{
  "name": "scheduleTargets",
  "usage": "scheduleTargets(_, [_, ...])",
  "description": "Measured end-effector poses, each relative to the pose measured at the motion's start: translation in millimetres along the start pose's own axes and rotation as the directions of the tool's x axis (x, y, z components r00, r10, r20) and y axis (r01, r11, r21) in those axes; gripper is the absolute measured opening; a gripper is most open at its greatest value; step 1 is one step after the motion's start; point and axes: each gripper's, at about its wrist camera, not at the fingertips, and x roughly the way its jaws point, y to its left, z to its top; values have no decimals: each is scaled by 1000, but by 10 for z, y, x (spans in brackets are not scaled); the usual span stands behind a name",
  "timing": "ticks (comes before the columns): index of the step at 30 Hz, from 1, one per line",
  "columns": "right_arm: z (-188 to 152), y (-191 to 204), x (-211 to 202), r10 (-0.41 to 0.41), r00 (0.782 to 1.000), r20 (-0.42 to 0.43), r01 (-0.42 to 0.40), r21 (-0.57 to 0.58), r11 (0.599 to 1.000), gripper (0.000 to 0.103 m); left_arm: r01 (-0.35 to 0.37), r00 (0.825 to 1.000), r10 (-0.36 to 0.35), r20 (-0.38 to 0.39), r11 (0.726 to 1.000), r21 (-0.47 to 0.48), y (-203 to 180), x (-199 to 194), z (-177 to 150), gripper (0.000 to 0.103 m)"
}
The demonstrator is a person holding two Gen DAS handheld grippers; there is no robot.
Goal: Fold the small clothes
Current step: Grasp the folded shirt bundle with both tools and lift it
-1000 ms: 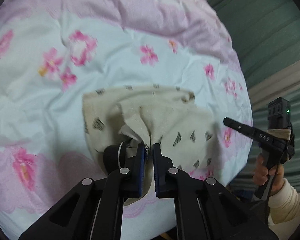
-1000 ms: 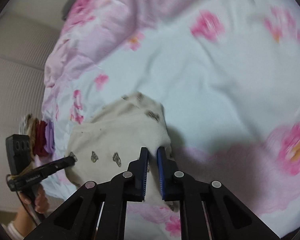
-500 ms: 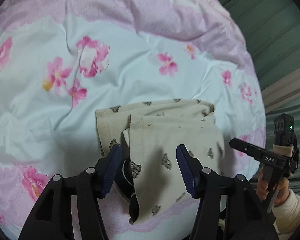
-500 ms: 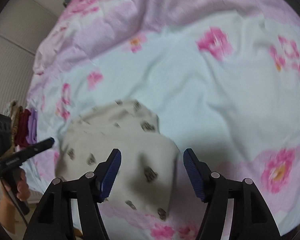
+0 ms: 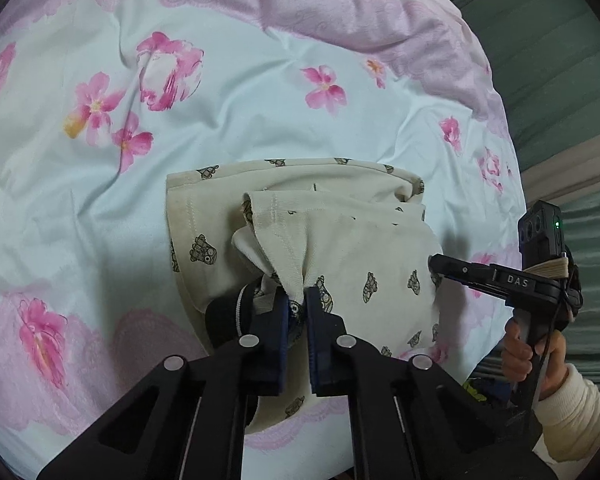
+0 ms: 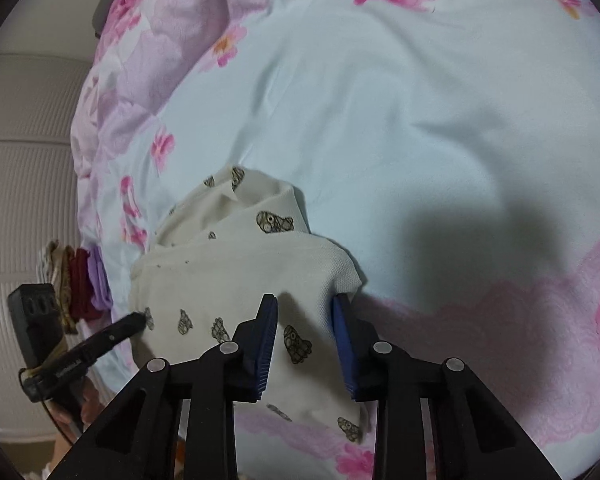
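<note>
A small cream garment with dark printed figures lies partly folded on a floral bedsheet. My left gripper is shut on a bunched edge of the garment, beside its black collar band. My right gripper is open, its blue-padded fingers either side of the garment's near corner. In the left wrist view the right gripper touches the garment's right edge. In the right wrist view the left gripper sits at the garment's left edge.
The sheet is pale blue with pink flowers and a pink border. A pile of folded clothes, red and purple among them, sits at the bed's left edge. Green curtain hangs beyond the bed on the right.
My left gripper has closed again on the garment's bunched edge after being open half a second ago. My right gripper has narrowed somewhat and moved closer over the garment's corner.
</note>
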Motion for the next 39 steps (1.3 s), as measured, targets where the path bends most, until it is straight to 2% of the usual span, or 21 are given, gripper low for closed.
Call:
scheduleTargets(3, [-27, -14, -17, -15, 1000, 16, 15, 2, 1000, 15, -14, 1000, 14, 10, 1000, 11, -30, -27, -17, 8])
scheduleTargets(5, [-42, 24, -54, -35, 999, 37, 35, -9, 999, 7, 11, 999, -11, 39, 1000, -2, -39, -116, -22, 7])
scheduleTargets(10, [-41, 356, -302, -112, 988, 106, 125, -130, 984, 5, 28, 993, -27, 114, 1000, -5, -54, -367, -17, 7])
scheduleTargets(16, [143, 826, -528, -105, 970, 221, 161, -253, 954, 5, 25, 981, -20, 195, 999, -26, 76, -556, 166, 7])
scheduleTargets(18, [245, 908, -484, -105, 967, 232, 168, -268, 949, 5, 16, 982, -9, 190, 999, -39, 147, -512, 231, 7])
scheduleTargets(20, [331, 938, -393, -114, 969, 220, 172, -265, 949, 5, -58, 989, 63, 137, 998, -39, 243, -310, 300, 7])
scheduleTargets(24, [472, 801, -49, -184, 970, 157, 216, -226, 950, 5, -100, 990, 106, 89, 993, -69, 419, -31, 323, 8])
scheduleTargets(27, [475, 732, 134, -229, 964, 132, 254, -224, 941, 5, -133, 987, 138, 88, 989, -57, 415, 31, 321, 8])
scheduleTargets(28, [464, 733, 165, -237, 963, 129, 261, -234, 936, 5, -144, 985, 148, 92, 988, -50, 402, 28, 324, 11])
scheduleTargets(29, [458, 744, 178, -247, 961, 128, 271, -241, 932, 7, -170, 981, 173, 92, 985, -41, 387, 17, 328, 19])
scheduleTargets(30, [452, 761, 170, -256, 958, 133, 282, -248, 927, 8, -205, 974, 207, 89, 978, -35, 375, 5, 333, 34])
scheduleTargets(31, [449, 790, 148, -269, 953, 139, 297, -257, 920, 13, -245, 965, 246, 91, 969, -29, 364, -26, 334, 42])
scheduleTargets(32, [449, 814, 125, -286, 947, 145, 316, -263, 912, 30, -271, 956, 272, 110, 962, -28, 360, -90, 322, 52])
scheduleTargets(33, [446, 847, 83, -308, 938, 162, 342, -269, 900, 41, -283, 951, 285, 124, 959, -33, 346, -142, 301, 57])
scheduleTargets(34, [431, 884, 11, -314, 931, 188, 357, -277, 892, 59, -291, 945, 295, 143, 955, -49, 342, -227, 271, 59])
scheduleTargets(35, [415, 913, -54, -307, 928, 213, 359, -280, 890, 70, -278, 943, 287, 166, 958, -73, 341, -328, 216, 64])
scheduleTargets(37, [331, 955, -232, -287, 922, 260, 356, -276, 893, 78, -229, 954, 241, 179, 970, -85, 329, -429, 116, 70])
scheduleTargets(39, [239, 955, -298, -250, 937, 245, 315, -280, 907, 78, -198, 961, 209, 179, 977, -76, 307, -462, 18, 77])
